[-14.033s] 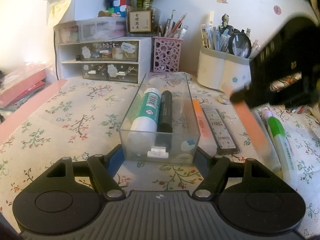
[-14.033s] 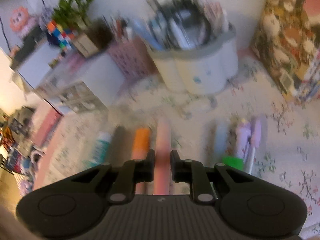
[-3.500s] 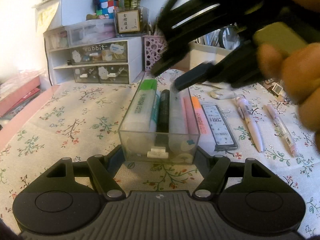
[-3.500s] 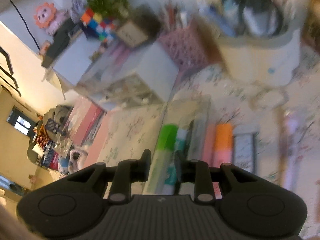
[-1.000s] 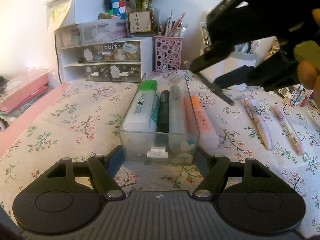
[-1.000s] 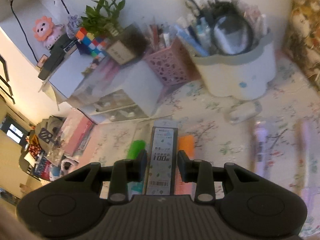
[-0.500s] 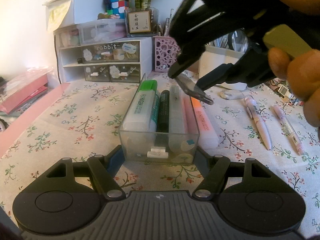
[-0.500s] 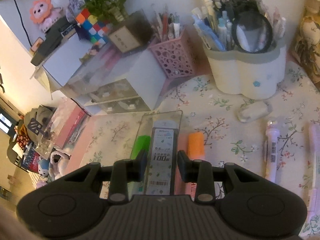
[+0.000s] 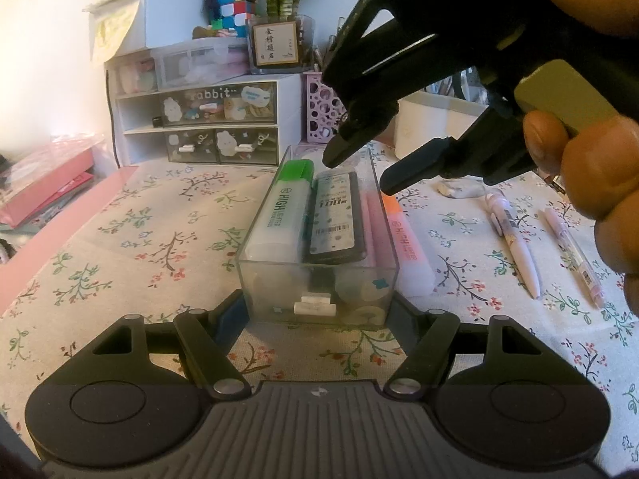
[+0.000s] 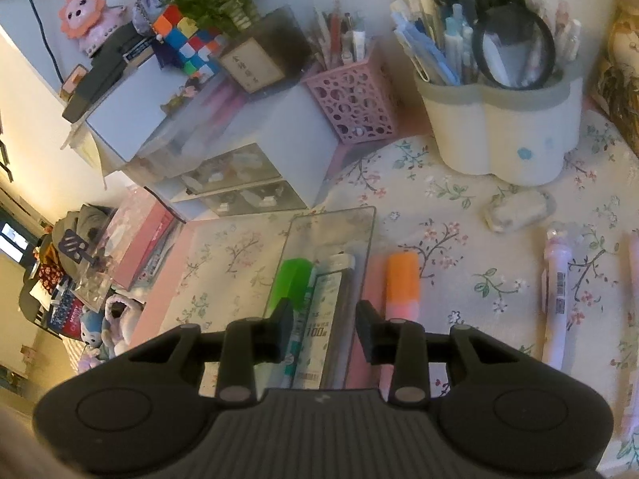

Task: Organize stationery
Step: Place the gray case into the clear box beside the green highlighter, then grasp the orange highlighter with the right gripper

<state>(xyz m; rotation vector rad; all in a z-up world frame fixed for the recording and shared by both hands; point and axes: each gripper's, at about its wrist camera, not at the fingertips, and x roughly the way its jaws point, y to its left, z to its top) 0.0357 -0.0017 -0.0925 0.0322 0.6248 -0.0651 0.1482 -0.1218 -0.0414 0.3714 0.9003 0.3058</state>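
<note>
A clear plastic box (image 9: 255, 267) stands on the floral cloth. My left gripper (image 9: 317, 319) is shut on its near end. Inside lie a green highlighter (image 9: 283, 211), a flat pencil-lead case (image 9: 333, 215) on top of other markers, and a pink highlighter (image 9: 373, 219). My right gripper (image 9: 357, 171) hovers open just above the far end of the box, empty. In the right wrist view the open right gripper (image 10: 324, 327) is over the lead case (image 10: 319, 319) and green highlighter (image 10: 289, 283). An orange highlighter (image 9: 407, 239) lies outside the box on its right, also in the right wrist view (image 10: 402, 283).
Two pens (image 9: 515, 239) lie to the right on the cloth. An eraser (image 10: 517, 211) lies near a white pen holder (image 10: 503, 127). A pink mesh cup (image 10: 353, 99) and a white drawer unit (image 9: 207, 119) stand at the back.
My right gripper has let go of the lead case, which now lies in the box on top of the markers. The gripper has opened and stays just above it.
</note>
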